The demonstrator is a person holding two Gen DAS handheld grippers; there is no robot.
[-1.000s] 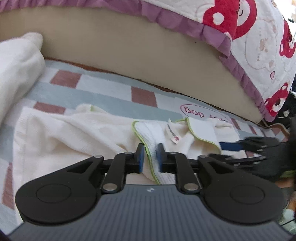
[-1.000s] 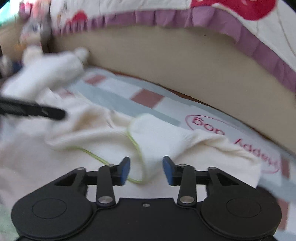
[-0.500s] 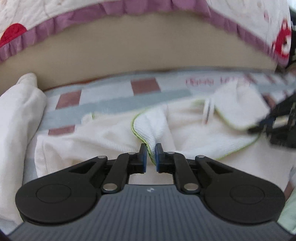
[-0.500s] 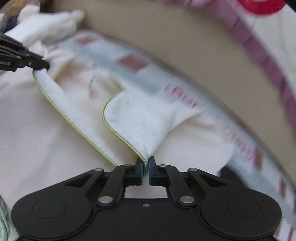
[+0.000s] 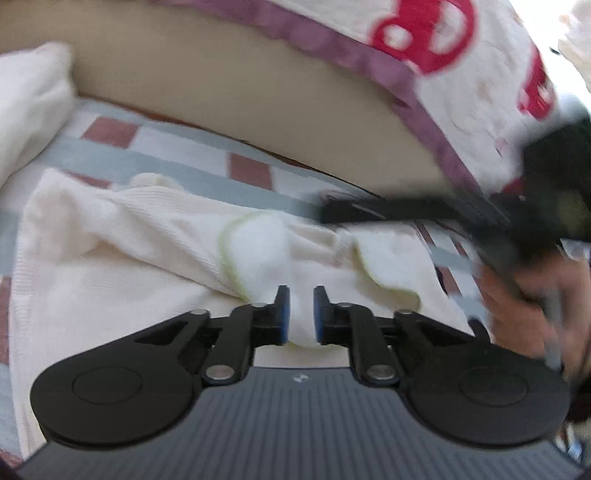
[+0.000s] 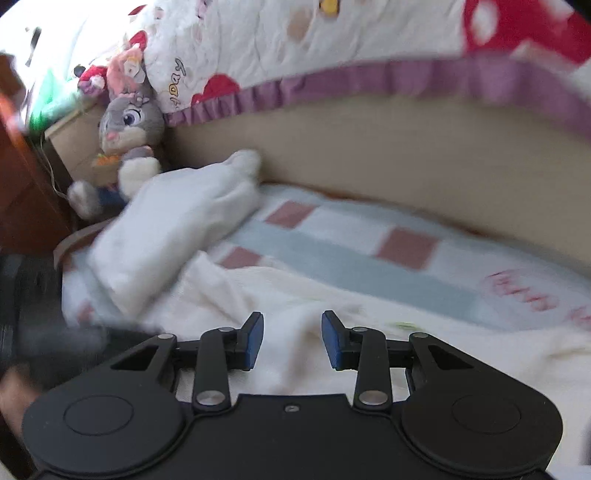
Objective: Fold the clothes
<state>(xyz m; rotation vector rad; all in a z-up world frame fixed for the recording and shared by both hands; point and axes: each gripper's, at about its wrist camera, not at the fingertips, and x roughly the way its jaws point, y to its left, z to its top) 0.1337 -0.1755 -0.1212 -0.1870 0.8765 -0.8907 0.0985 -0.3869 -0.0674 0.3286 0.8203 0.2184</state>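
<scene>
Lying low on a checked blanket [image 5: 177, 146] of pale blue, white and brick-red squares, beside a tan bed side [image 5: 221, 92] under a quilt [image 6: 332, 33] with a purple frill and red prints. Spreading across that blanket, rumpled: a cream garment [image 5: 110, 258] with lime-green piping. Hovering just over its near fold, left tongs [image 5: 299, 314] standing slightly apart, a white bunched bit of the cloth sitting between the blue pads [image 5: 282, 321], apparently not pinched, though blur is making that hard to judge. Crossing in from the right in the left view, smeared by motion: right tongs [image 6: 292, 339], a hand [image 5: 524, 314] gripping them. Standing wide apart in their own view, right tongs closing on nothing, the garment lying directly beneath and ahead. Resting at the blanket's far left, a white folded bundle [image 6: 177, 229], a grey plush rabbit [image 6: 129, 122] sitting just behind it.
</scene>
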